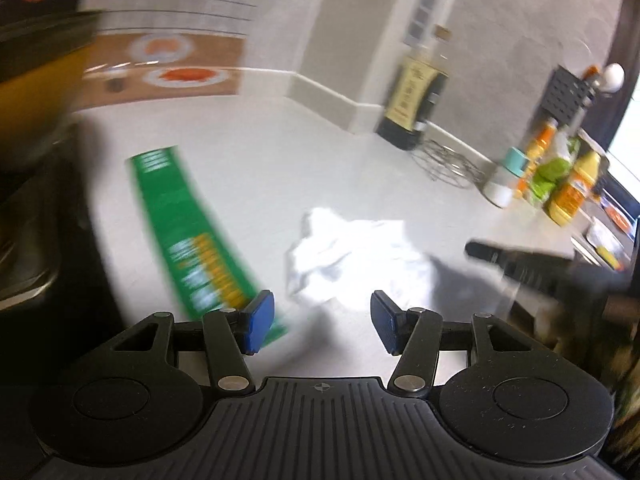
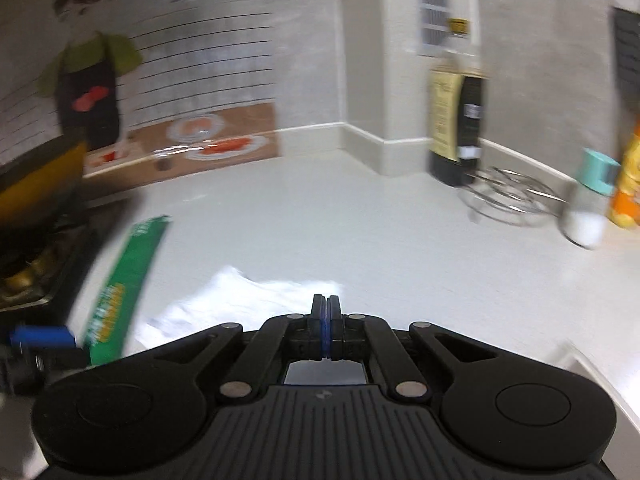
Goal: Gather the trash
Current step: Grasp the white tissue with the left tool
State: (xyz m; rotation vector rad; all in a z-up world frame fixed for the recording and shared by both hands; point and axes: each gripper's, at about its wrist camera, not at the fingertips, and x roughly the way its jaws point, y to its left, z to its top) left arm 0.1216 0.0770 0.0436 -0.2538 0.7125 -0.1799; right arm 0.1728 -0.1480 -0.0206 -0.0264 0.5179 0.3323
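Left claw (image 1: 322,322) hangs low over the pale, smooth desk (image 1: 248,152), blue pads spread wide and released, nothing between them. Just ahead of those pads sits the crumpled white paper (image 1: 352,258), a soft, creased wad lying on the desk surface, apart from the pads. To its left lies a long, flat green wrapper (image 1: 192,236) with white and yellow print, glossy, stretched diagonally; its near end runs behind the left pad.

Right claw (image 2: 326,322) is clenched, black fingers pressed together with a thin blue line between them, and nothing visibly gripped. The crumpled paper (image 2: 240,300) shows just beyond its tips, blurred; whether they touch it I can't tell. The green wrapper (image 2: 124,288) lies off to the left of it.

At the back of the desk stands a tall dark bottle (image 2: 456,120) with a cream label, beside a flat wire rack (image 2: 508,196). A small jar (image 2: 588,204) with a teal lid sits near it, next to orange and yellow containers (image 1: 568,192). A picture of a cook (image 2: 92,72) covers the wall.
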